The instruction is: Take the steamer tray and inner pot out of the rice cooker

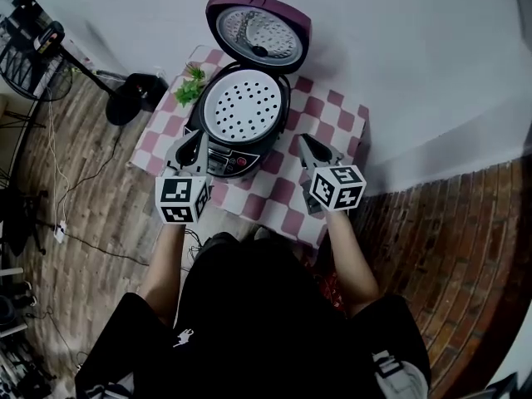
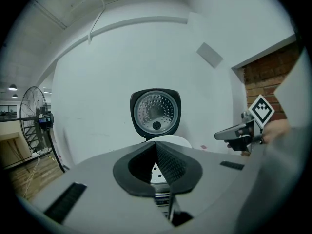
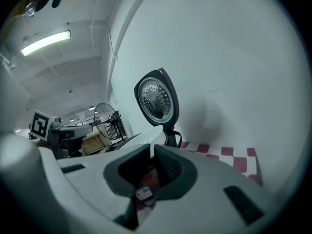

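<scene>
Resting atop the open rice cooker (image 1: pixel 224 160) on the counter (image 1: pixel 332 115), the steamer tray (image 1: pixel 243 105) is judged to cover the unseen inner pot. It is flanked by the left tongs (image 1: pixel 200 140) at eight o'clock and the right tongs (image 1: pixel 306 141) at four, both closed and empty, likely for approach.

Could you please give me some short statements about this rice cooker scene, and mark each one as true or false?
1. The lid is open. True.
2. The steamer tray lies on the cloth. False: it sits in the cooker.
3. The left gripper grips the tray. False: its jaws are together with nothing between them, short of the cooker.
4. A plant stands beside the cooker. True.
5. The right gripper is wide open. False: it is shut and empty.
</scene>
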